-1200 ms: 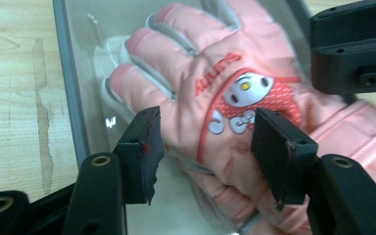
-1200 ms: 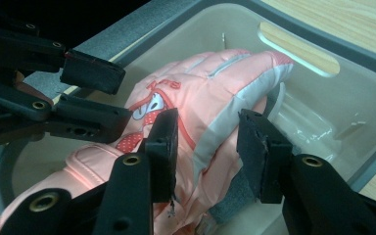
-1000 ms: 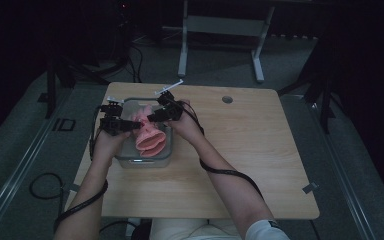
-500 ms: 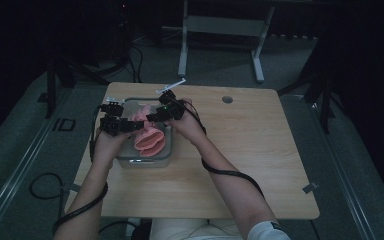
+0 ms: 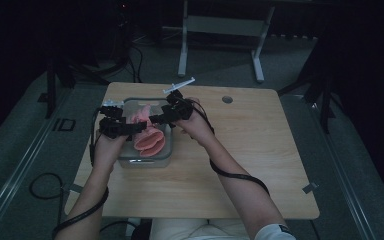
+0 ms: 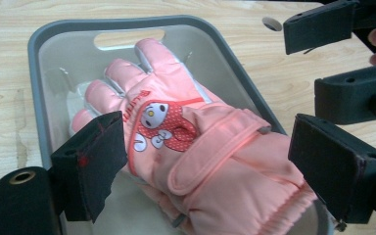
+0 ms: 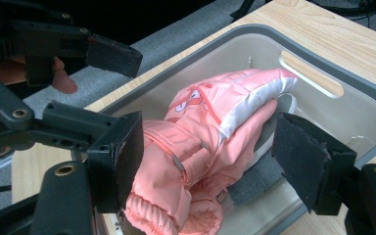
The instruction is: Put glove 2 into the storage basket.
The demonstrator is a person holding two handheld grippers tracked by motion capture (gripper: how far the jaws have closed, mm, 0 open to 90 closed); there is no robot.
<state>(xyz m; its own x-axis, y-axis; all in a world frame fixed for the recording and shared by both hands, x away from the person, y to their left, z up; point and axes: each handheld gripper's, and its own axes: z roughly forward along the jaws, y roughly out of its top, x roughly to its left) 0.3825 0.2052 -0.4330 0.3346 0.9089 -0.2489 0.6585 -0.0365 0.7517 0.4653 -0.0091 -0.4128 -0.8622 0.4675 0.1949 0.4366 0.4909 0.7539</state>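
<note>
Gloves [image 6: 191, 142] lower now, pink, cartoon-printed.

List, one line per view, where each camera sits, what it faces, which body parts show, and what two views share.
High view: above the person's side, facing forward and down at the table; both forearms show.
Left gripper view: rides the left hand-held gripper, facing the pink glove in the grey bin.
Right gripper view: rides the right hand-held gripper, facing the glove's side.
Both gripper views share glove and bin.

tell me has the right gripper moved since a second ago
Barely. In the high view the right gripper keeps its place over the grey bin, jaws open beside the pink glove.
</note>
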